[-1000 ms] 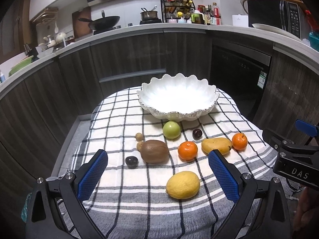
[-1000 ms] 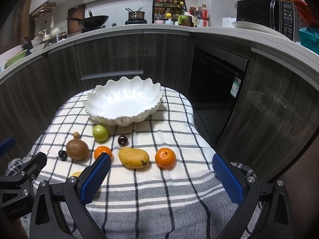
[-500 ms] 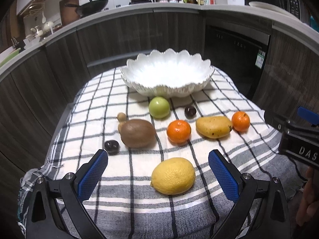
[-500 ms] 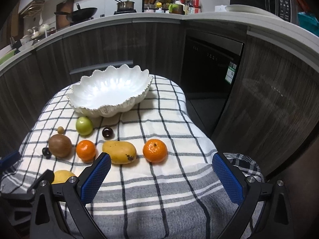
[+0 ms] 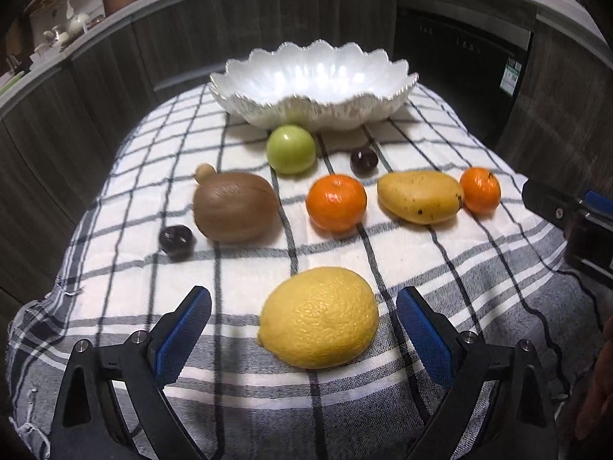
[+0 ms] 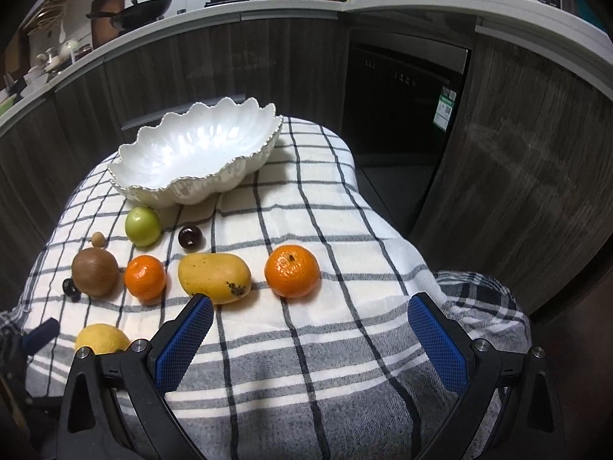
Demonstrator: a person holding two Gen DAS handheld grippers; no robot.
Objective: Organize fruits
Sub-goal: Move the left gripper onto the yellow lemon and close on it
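Since 1 s ago both grippers have come down and fwd toward the fruit; the lemon (image 5: pixel 320 318) now fills far more of the left wrist view and sits between the left gripper (image 5: pixel 304 329) pads, not touching either. Left jaws spread wide, holding nothing. Right gripper (image 6: pixel 310 335) jaws also wide, empty, hovering over bare checked cloth (image 6: pixel 345 349) w/ the nearest tangerine (image 6: pixel 292 270) ahead, roughly centred btwn the pads.

White scalloped bowl (image 5: pixel 314 84) stands empty at the far side of the cloth. Just in front of it: green apple (image 5: pixel 291 149), nearly touching the bowl wall, and a dark plum-like fruit (image 5: pixel 364 160) to its right. Next row, L to R in left view: small tan nut-like ball (image 5: pixel 205 172) touching the brown kiwi-like fruit (image 5: pixel 235 207), a 2nd tangerine (image 5: pixel 336 202), mango (image 5: pixel 419 196), then the far tangerine right beside the mango's tip. Another dark small fruit (image 5: pixel 175 239) lies left of the brown one, apart from it. Lemon alone in the near row.

Right gripper body visible at right edge of left view.
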